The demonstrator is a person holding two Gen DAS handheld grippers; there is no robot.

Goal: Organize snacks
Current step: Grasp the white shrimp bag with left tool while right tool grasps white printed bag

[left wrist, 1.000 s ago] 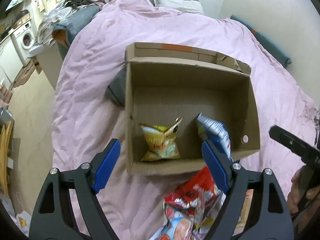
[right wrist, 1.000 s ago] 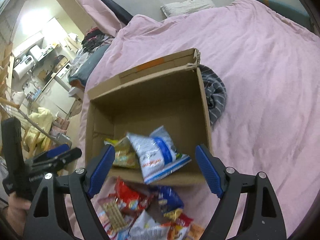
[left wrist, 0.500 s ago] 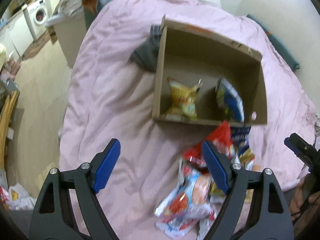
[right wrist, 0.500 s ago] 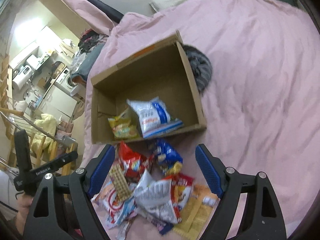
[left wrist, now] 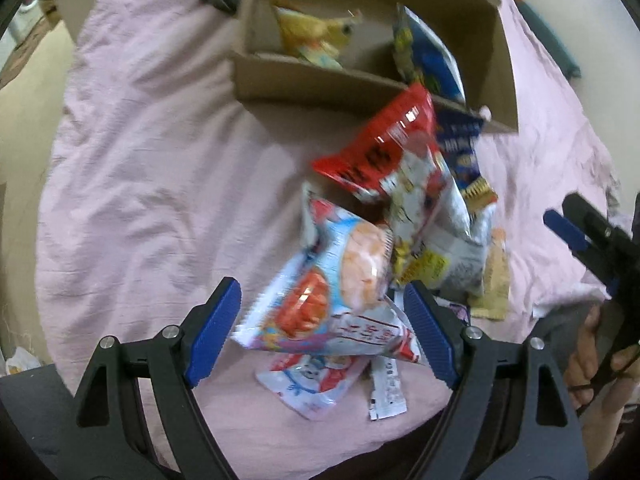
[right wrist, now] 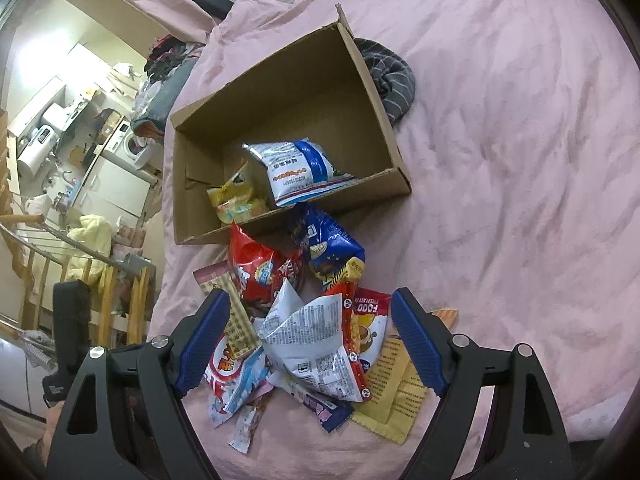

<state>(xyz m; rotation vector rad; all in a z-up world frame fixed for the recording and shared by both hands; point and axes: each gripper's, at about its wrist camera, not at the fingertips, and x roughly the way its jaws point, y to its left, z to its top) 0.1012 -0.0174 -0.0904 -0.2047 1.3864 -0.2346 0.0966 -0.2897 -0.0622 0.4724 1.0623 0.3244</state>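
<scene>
Snacks lie in a messy pile (right wrist: 304, 344) on a pink blanket (right wrist: 520, 160) on the bed, low in the middle of the right wrist view. The right gripper (right wrist: 310, 344) hangs over the pile with its blue pads wide apart, and nothing is pinched between them. Right under it is a silver bag (right wrist: 316, 344) with small print. A yellow flat pack (right wrist: 400, 396) sticks out at the lower right of the pile.

In the left wrist view, the left gripper (left wrist: 320, 336) also has its pads wide apart and holds nothing. A light blue and white bag (left wrist: 332, 300) with a picture of round crackers sits between the pads, but they do not squeeze it. The view is a bit blurry.

A little farther up are a red bag (right wrist: 260, 276) and a dark blue bag (right wrist: 332, 248), leaning against the front of a cardboard box (right wrist: 288, 80).

The box is open on top. Inside it are two snacks, a white and blue bag (right wrist: 300, 168) and a yellow bag (right wrist: 236, 200) to its left.

Beyond the box, at its upper right corner, is a grey striped cloth (right wrist: 392, 76).
</scene>
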